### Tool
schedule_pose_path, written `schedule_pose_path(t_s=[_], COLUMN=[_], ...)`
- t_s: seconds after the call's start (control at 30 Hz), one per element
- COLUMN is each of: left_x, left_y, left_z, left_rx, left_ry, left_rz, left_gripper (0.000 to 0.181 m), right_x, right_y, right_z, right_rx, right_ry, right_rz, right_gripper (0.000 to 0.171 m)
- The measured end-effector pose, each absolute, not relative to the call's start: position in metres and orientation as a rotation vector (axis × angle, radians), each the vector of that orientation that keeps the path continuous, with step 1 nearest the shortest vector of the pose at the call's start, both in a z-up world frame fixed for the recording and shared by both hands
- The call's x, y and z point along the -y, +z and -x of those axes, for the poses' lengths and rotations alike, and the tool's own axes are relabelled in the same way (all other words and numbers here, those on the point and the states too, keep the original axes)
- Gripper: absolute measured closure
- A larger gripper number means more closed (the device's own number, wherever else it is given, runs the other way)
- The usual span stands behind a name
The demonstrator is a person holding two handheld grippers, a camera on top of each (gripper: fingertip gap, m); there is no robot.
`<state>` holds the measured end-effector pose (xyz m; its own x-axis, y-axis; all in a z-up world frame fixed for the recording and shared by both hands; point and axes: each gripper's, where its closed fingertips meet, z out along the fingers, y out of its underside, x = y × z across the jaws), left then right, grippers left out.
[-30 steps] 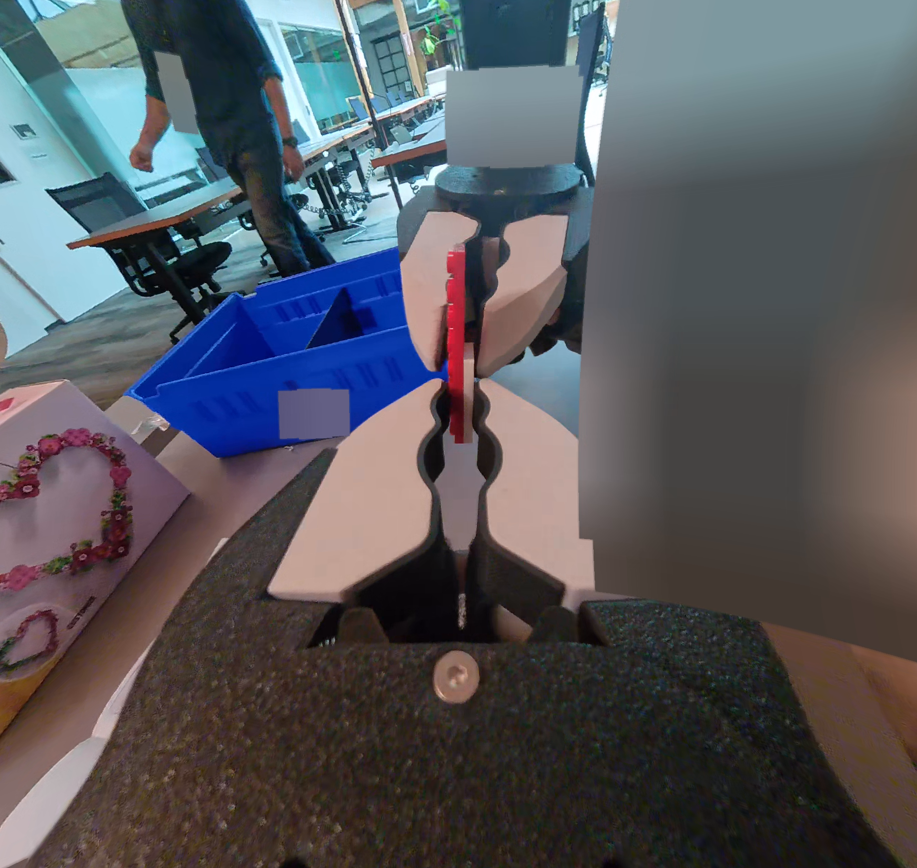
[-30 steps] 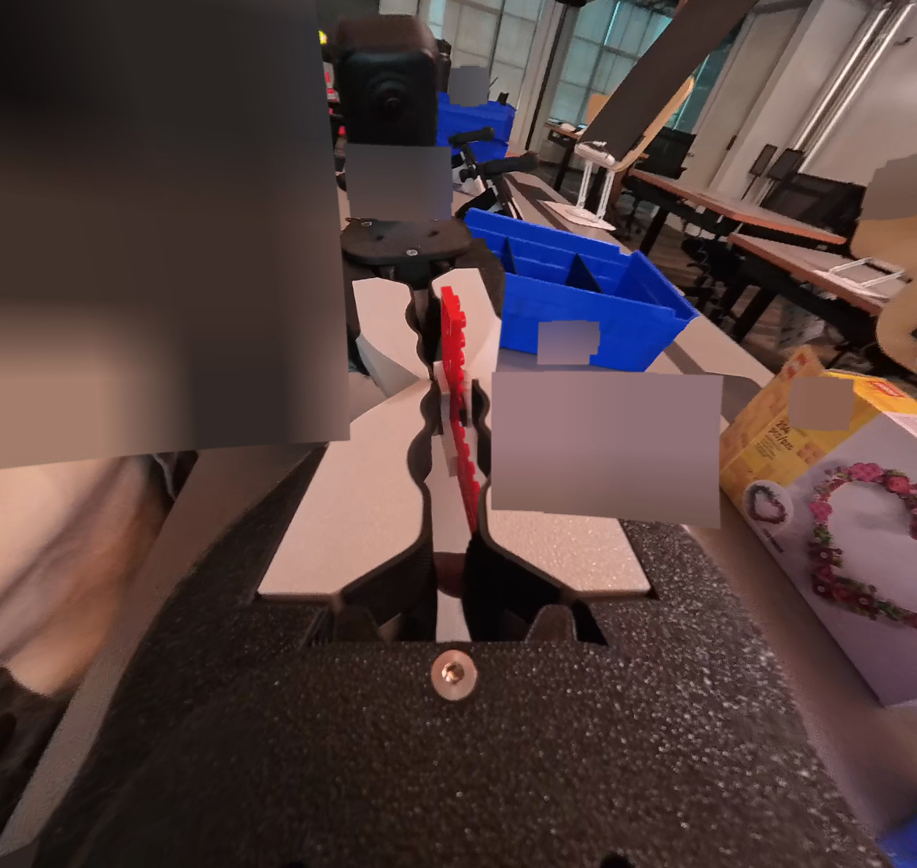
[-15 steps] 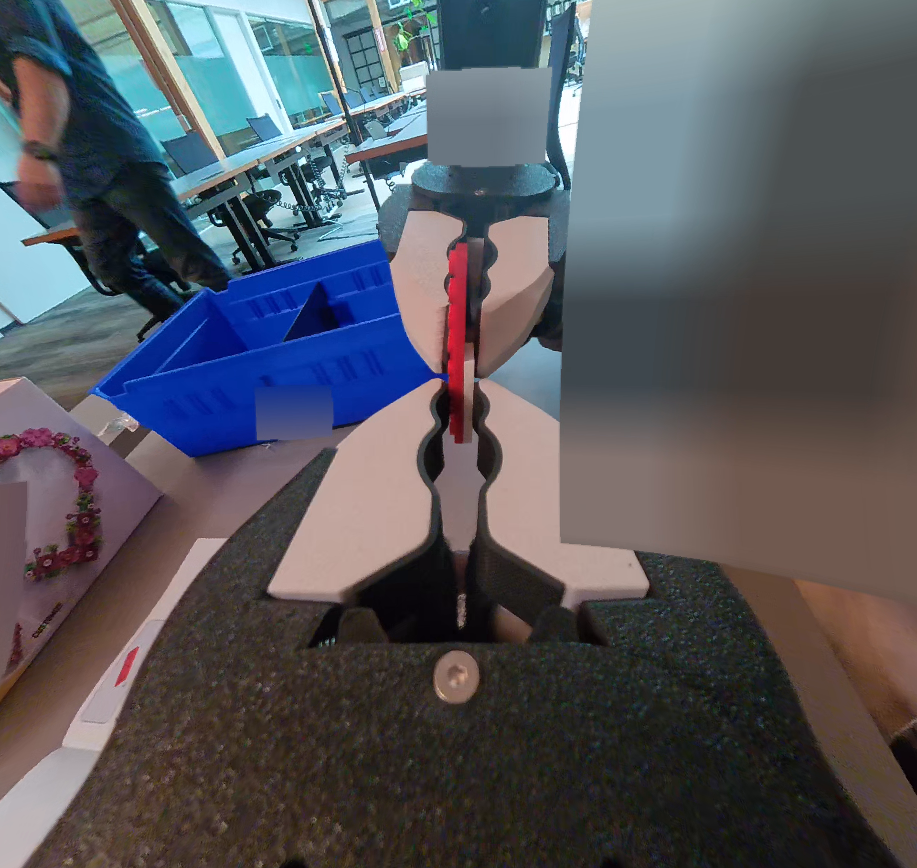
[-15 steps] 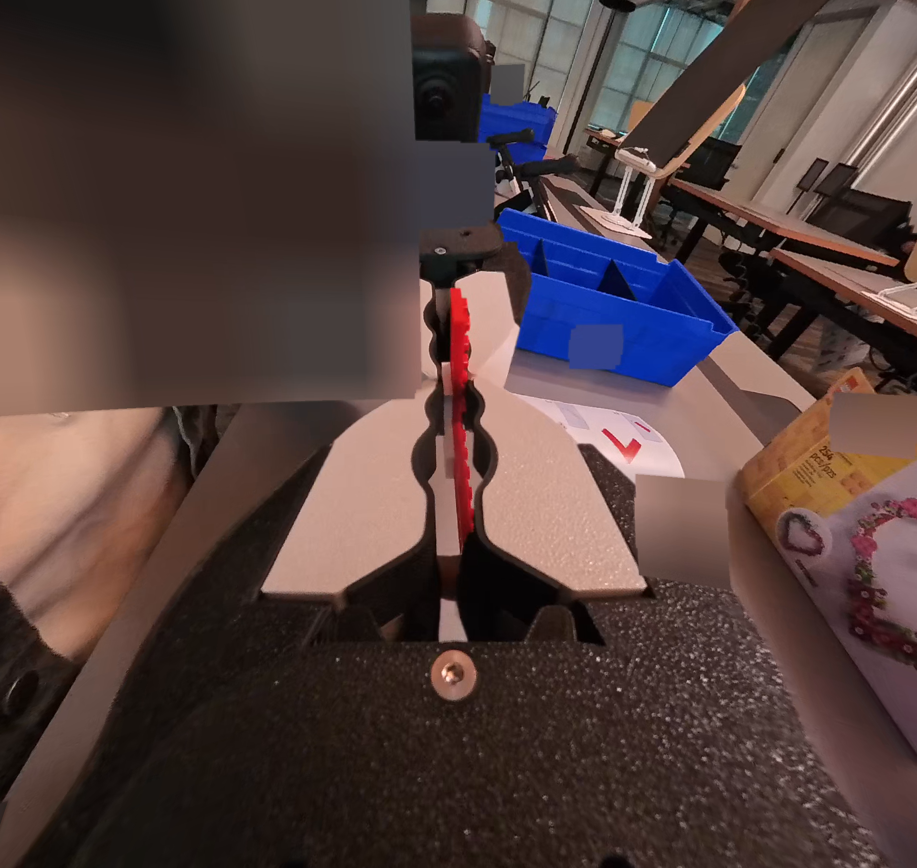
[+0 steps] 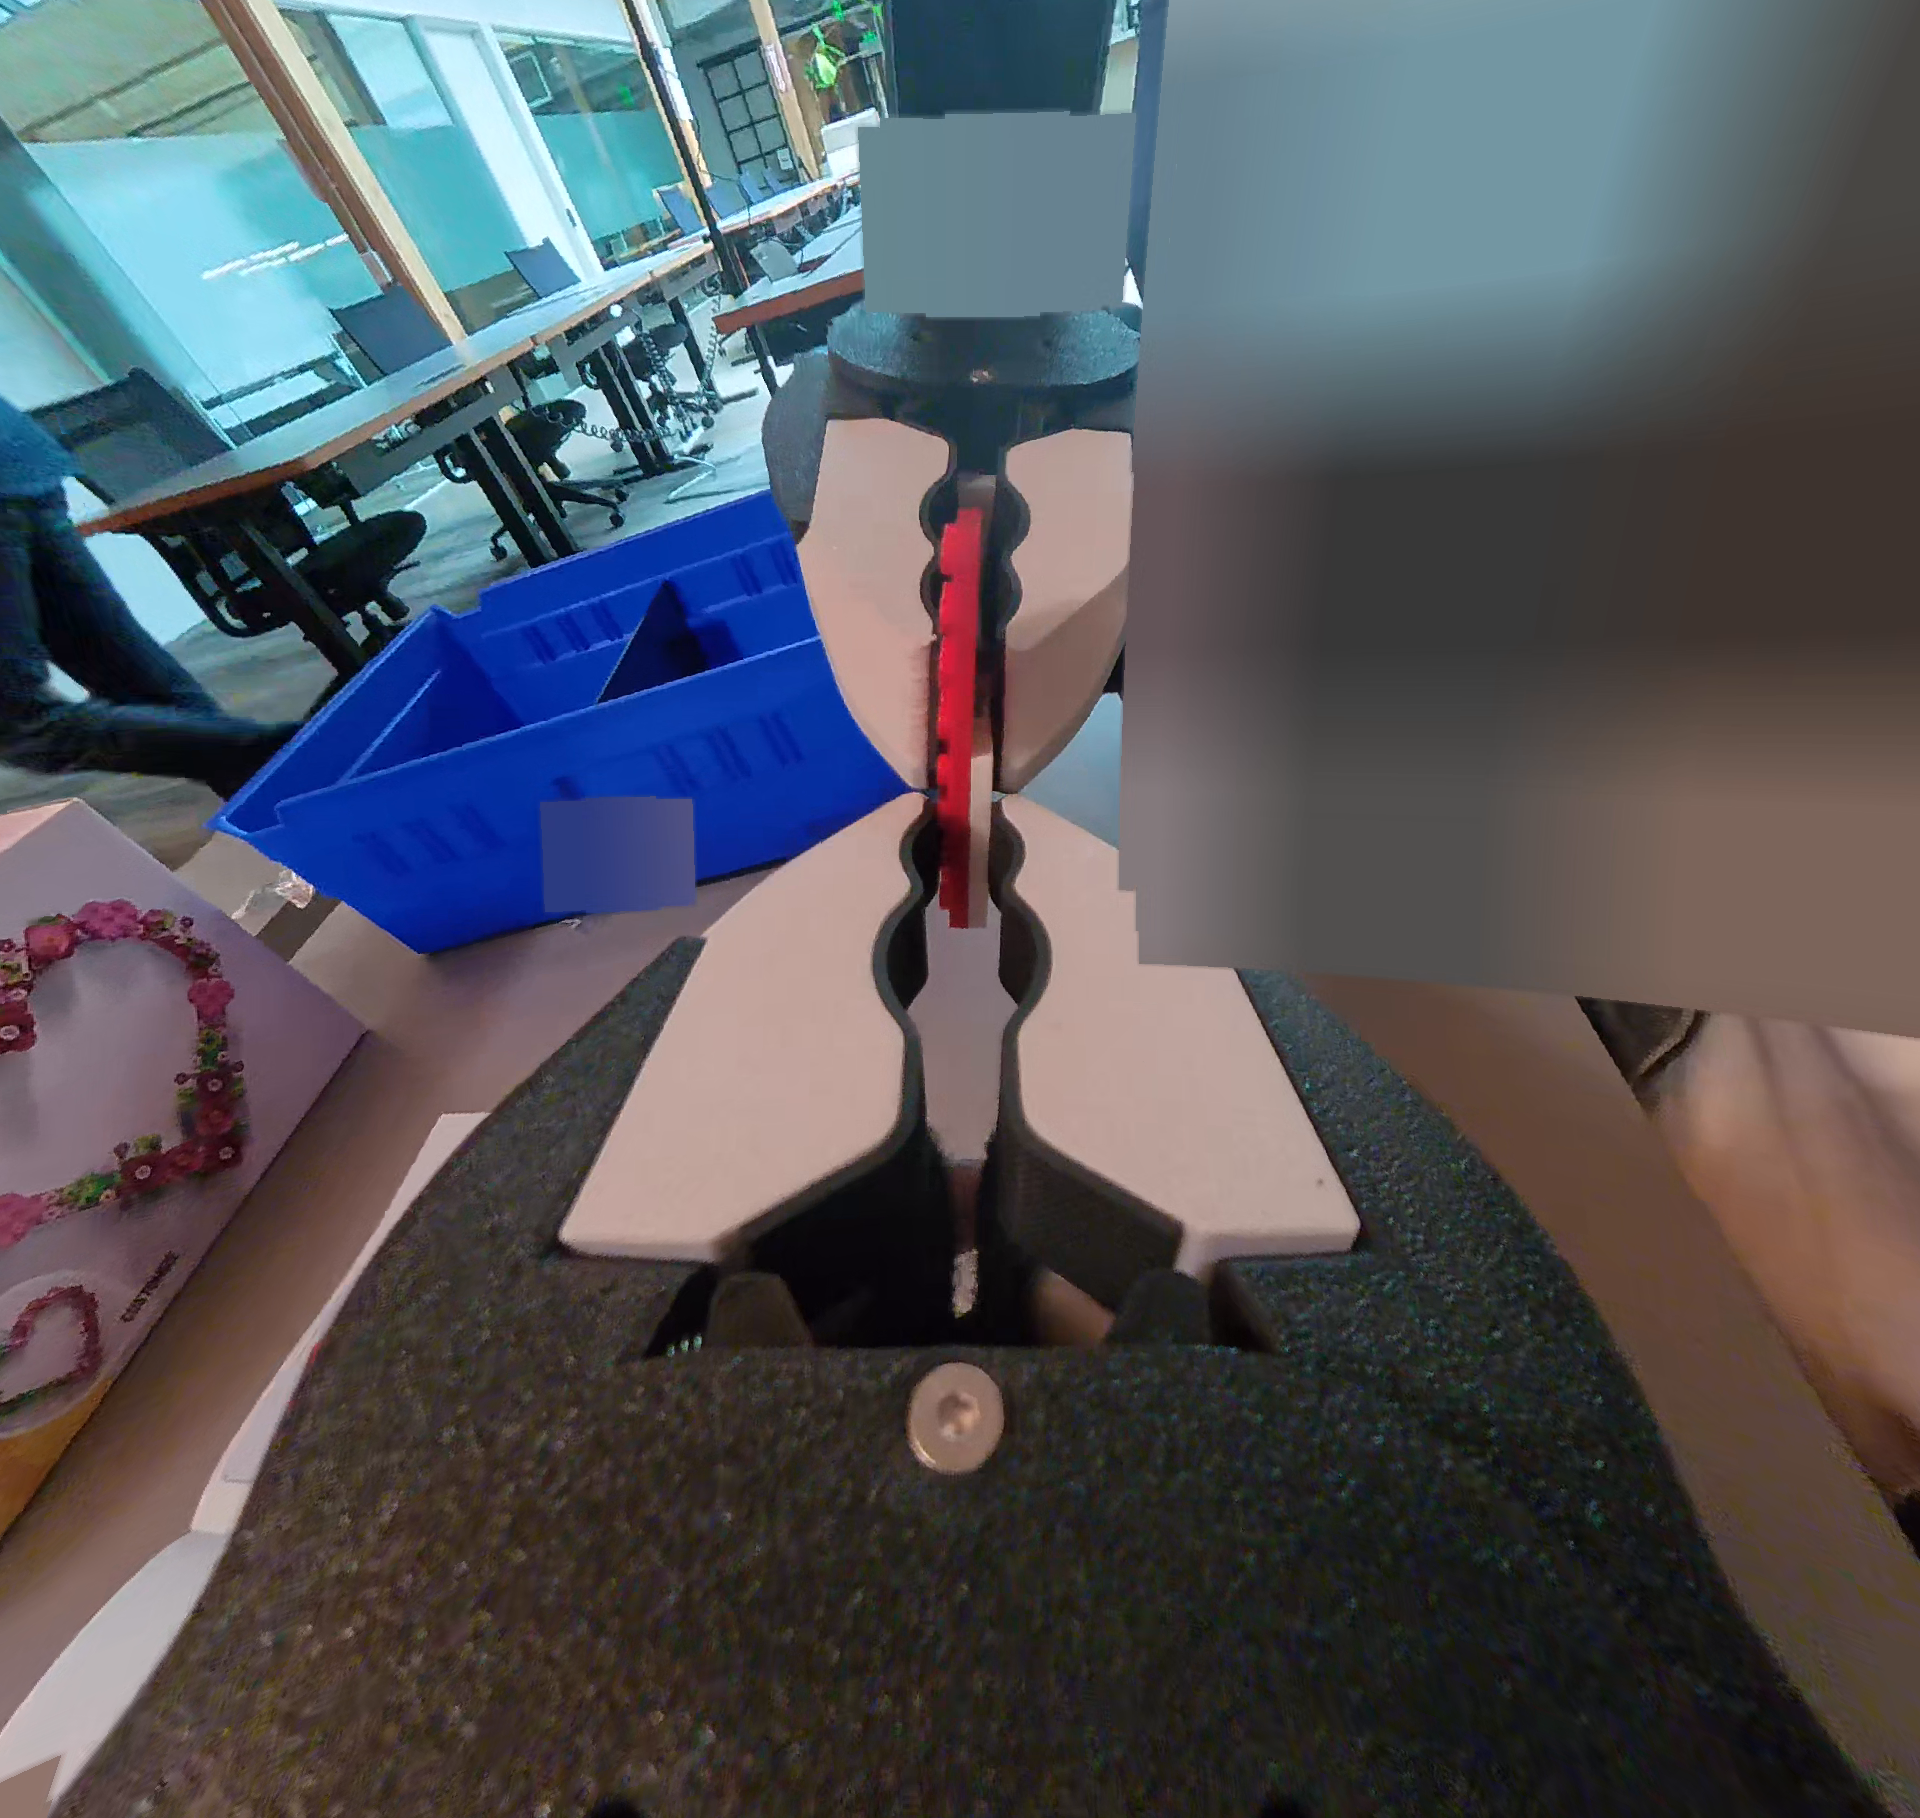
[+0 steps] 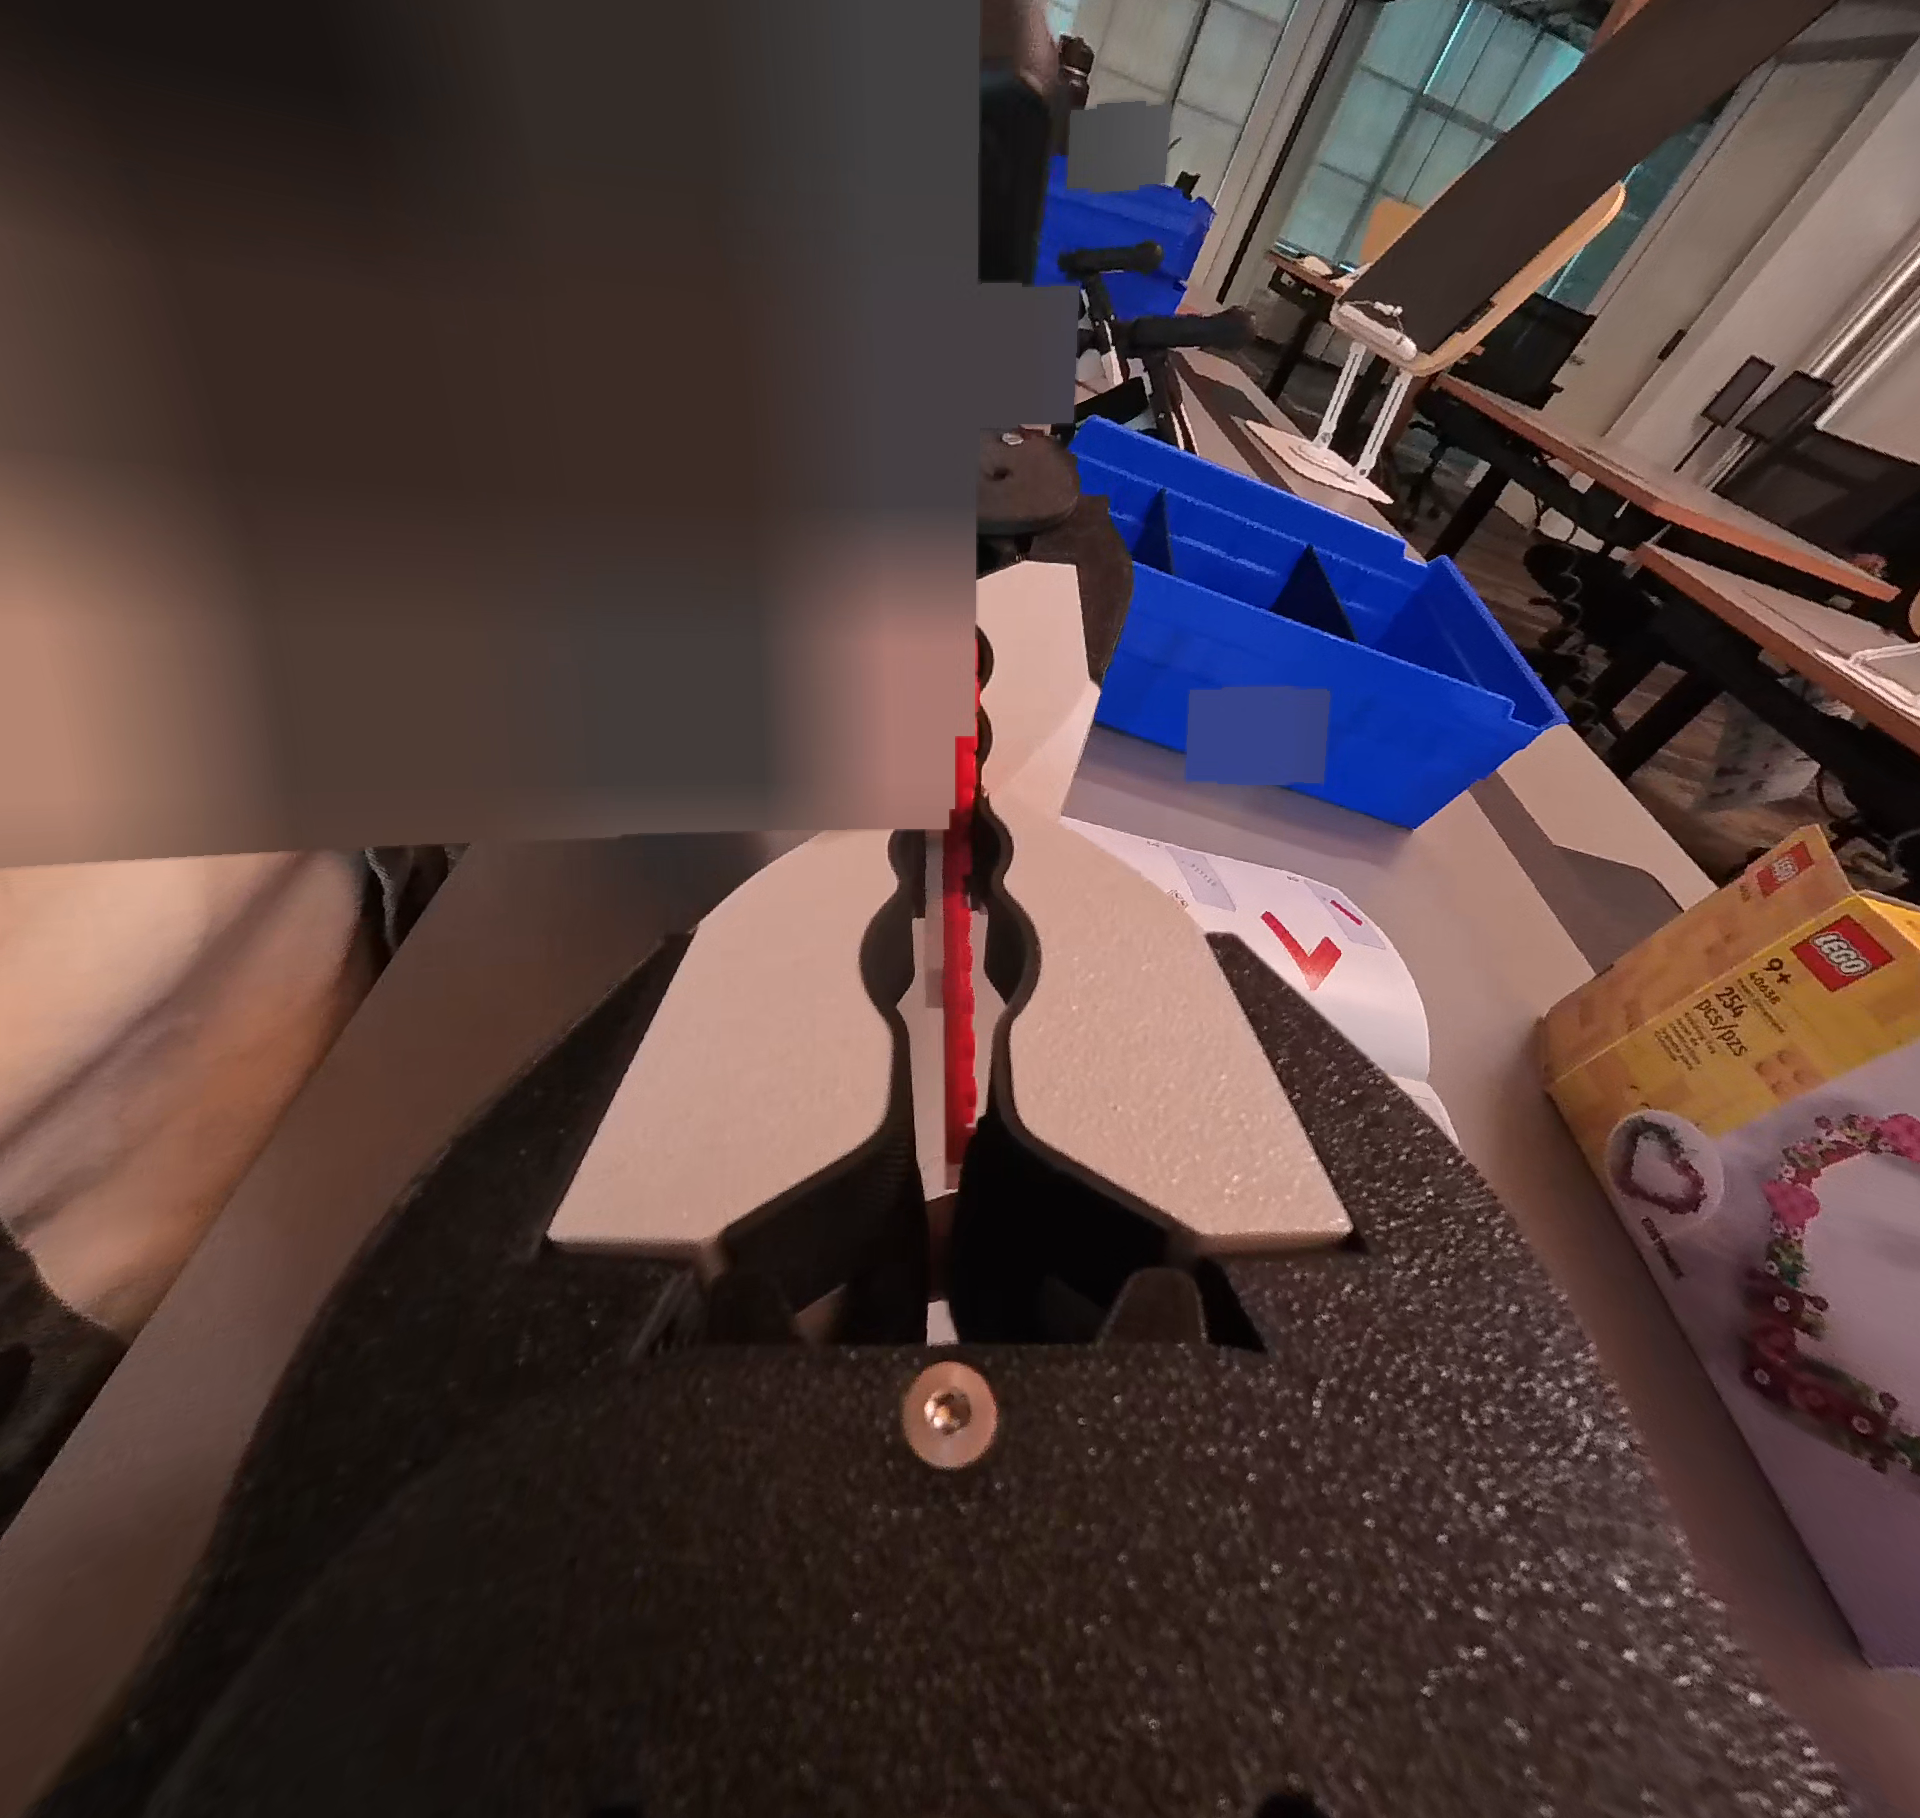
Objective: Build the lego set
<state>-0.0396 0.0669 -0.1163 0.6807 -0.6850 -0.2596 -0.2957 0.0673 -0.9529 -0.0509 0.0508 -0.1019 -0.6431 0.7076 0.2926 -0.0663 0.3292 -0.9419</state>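
Both grippers are held tip to tip above the table, each clamped on the same red lego plate. In the left wrist view the left gripper (image 5: pixel 961 823) is seen with its pale fingers (image 5: pixel 790 1030) drawn close together, the near end of the red lego plate (image 5: pixel 958 729) pinched edge-on at their tips. Directly beyond, the right gripper (image 5: pixel 966 771) is seen facing back, its fingers closed on the far part of the same plate, so the plate is spanned upright between the two.

In the right wrist view the plate (image 6: pixel 961 999) is seen running deep between the right gripper's (image 6: pixel 951 864) fingers (image 6: pixel 1153 1072), studs turned to the right, and is gripped there; the left gripper beyond is largely hidden by a blurred patch.

On the grey table (image 6: pixel 1548 833), an open instruction sheet (image 6: pixel 1309 947) is laid just past the right gripper. A lego box (image 6: pixel 1704 1020) with a flowered heart printed on it is placed at the table's edge, and is seen again at the left of the left wrist view (image 5: pixel 135 1030). Farther back, a blue divided bin (image 5: pixel 582 729) is set on the table. Desks (image 5: pixel 343 428) and office chairs are seen in the room behind, and part of a person in dark clothing (image 5: pixel 73 646) is caught at the left edge.
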Motion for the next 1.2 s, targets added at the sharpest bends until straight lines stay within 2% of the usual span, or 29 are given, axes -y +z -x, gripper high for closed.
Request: schedule_pose_path(t_s=[0.13, 0.3, 0.57, 1.03, 1.13, 1.2], left_x=[-0.067, -0.062, -0.060, -0.071, -0.073, -0.071], left_y=[-0.121, -0.116, -0.125, -0.134, -0.132, -0.132], left_z=[0.043, 0.042, 0.044, 0.048, 0.051, 0.049], left_rx=[-0.851, -0.843, -0.873, -0.820, -0.776, -0.788], left_ry=[-0.299, -0.310, -0.308, -0.324, -0.336, -0.369], left_rz=[1.543, 1.511, 1.555, 1.575, 1.555, 1.537], left_gripper=[0.160, 0.174, 0.174, 0.173, 0.164, 0.172], right_x=[-0.047, -0.041, -0.039, -0.051, -0.049, -0.049], right_y=[-0.098, -0.097, -0.106, -0.115, -0.113, -0.113], right_z=[0.051, 0.054, 0.055, 0.061, 0.061, 0.061], right_rx=[1.869, 1.873, 1.905, 1.871, 1.847, 1.837], right_ry=[1.416, 1.446, 1.475, 1.414, 1.420, 1.431], right_rz=[0.546, 0.518, 0.511, 0.514, 0.488, 0.484], right_gripper=[0.163, 0.163, 0.159, 0.163, 0.163, 0.163])
